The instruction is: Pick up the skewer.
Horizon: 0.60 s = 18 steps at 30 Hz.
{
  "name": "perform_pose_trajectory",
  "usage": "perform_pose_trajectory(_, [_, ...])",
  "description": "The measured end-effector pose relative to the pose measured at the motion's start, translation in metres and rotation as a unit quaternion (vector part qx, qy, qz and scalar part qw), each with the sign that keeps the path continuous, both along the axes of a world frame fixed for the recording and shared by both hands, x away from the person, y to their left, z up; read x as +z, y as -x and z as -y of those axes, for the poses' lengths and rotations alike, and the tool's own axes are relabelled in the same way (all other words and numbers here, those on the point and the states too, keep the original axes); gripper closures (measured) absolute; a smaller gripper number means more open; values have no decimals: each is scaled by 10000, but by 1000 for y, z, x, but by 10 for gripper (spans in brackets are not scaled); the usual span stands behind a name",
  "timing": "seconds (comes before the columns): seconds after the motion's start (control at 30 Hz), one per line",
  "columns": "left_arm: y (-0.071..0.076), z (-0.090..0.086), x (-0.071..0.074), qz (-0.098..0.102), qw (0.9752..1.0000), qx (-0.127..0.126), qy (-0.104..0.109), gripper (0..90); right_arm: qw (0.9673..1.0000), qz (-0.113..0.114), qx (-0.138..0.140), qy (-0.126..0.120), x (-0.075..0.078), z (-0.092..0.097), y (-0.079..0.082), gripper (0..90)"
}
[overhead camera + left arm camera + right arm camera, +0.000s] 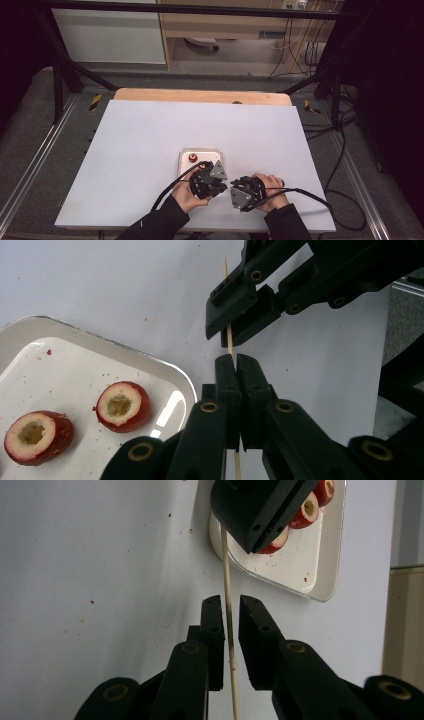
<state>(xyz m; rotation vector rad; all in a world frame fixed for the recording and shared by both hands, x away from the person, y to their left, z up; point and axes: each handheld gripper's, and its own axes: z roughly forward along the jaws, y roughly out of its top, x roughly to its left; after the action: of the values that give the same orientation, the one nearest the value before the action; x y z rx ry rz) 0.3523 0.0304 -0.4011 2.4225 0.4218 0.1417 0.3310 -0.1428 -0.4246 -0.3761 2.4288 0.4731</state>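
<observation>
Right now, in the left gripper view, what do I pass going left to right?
Left fruit piece → second fruit piece → white tray's right rim → left gripper shut on the skewer.

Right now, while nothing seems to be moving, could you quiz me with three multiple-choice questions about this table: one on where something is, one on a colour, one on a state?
1. Where do the cut fruit pieces lie relative to the white tray?
A. in it
B. beside it on the table
C. under it

2. What colour is the fruit's skin?
A. green
B. red
C. yellow

3. How do the fingers of the left gripper stand on the wooden skewer?
A. wide open, far from it
B. open, with it lying across them
C. shut on it

Answers:
1 A: the left gripper view shows the pieces resting on the tray's floor.
2 B: each piece has a red skin around pale flesh.
3 C: the two fingers meet with the skewer pinched between them.
</observation>
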Motion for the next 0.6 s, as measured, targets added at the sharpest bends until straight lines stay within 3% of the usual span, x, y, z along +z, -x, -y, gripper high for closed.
perform_pose_trajectory(0.2, [1,1,-1,-13,10000,-10,-8,885,9995,112,182,245,-2,0,1,877])
perform_pose_trajectory(0.5, [-1,-1,-1,-76,10000,-12,13,876,9989,195,278,324,-1,0,2,891])
perform_pose_trajectory(0.6, [-1,-3,0,-128,9999,30,-38,810,9984,256,297,410,-1,-1,2,890])
